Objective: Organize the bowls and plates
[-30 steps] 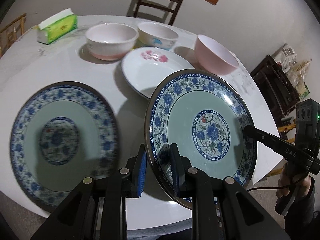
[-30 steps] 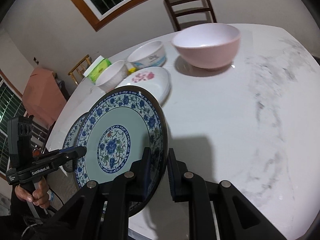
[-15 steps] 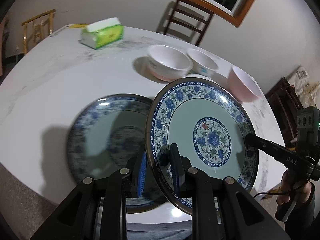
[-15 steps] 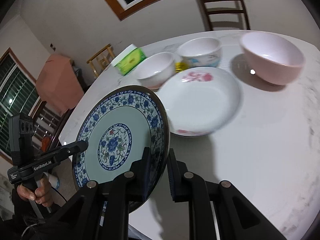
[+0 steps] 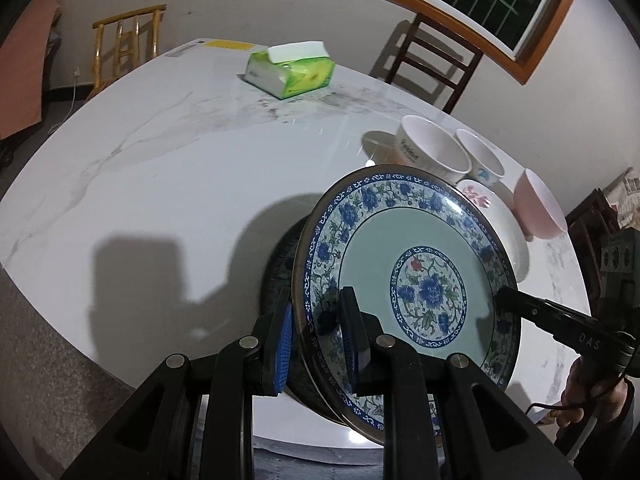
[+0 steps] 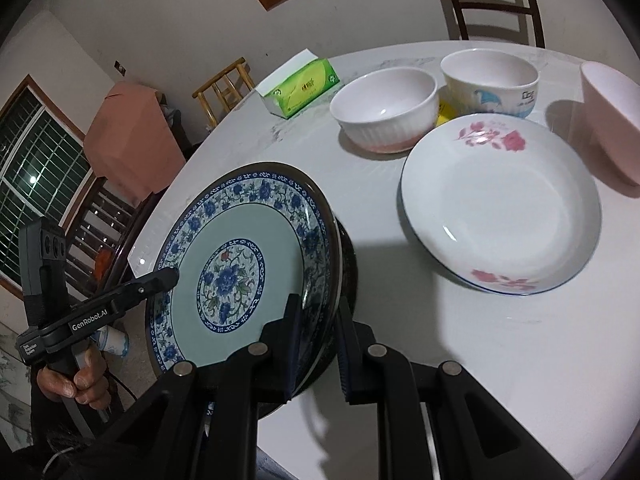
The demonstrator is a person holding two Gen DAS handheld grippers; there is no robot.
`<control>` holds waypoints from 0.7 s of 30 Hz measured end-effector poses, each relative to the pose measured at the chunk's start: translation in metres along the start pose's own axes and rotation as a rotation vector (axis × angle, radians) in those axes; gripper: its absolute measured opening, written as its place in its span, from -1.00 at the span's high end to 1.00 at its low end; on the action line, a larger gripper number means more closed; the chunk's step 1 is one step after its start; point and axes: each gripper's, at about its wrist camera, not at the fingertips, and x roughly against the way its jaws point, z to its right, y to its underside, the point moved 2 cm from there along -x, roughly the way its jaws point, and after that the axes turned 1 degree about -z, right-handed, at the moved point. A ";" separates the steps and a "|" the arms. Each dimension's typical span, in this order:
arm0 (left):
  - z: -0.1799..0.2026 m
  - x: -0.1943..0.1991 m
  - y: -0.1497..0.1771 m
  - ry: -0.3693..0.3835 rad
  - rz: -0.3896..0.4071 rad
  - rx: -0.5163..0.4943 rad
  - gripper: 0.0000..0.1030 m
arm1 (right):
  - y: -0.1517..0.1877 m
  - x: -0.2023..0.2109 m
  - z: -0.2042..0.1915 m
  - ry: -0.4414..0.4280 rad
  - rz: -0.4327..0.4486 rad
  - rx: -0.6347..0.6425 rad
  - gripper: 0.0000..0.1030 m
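I see dim indoor light from overhead – hard shadows fall on the table [image 5: 160, 184] at frame left, edges bow and darken, slight blur throughout.

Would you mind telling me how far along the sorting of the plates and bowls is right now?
Nothing looks finished yet. In hand: both tongs, left and right, grip opposite rims of a blue floral plate, held tilted above a second dark-rimmed plate on the table. Left: set it down, then deal with the white rose plate and three bowls, ribbed, printed and pink, all lying separately.
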 end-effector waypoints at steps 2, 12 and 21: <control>-0.005 -0.004 0.000 -0.002 -0.006 0.009 0.64 | 0.000 -0.004 0.000 0.002 -0.010 -0.004 0.69; -0.017 -0.017 0.001 -0.001 -0.031 0.036 0.64 | -0.001 -0.016 0.000 0.015 -0.028 -0.014 0.69; -0.022 -0.025 -0.002 -0.014 -0.041 0.046 0.63 | -0.002 -0.022 -0.003 0.032 -0.037 -0.009 0.66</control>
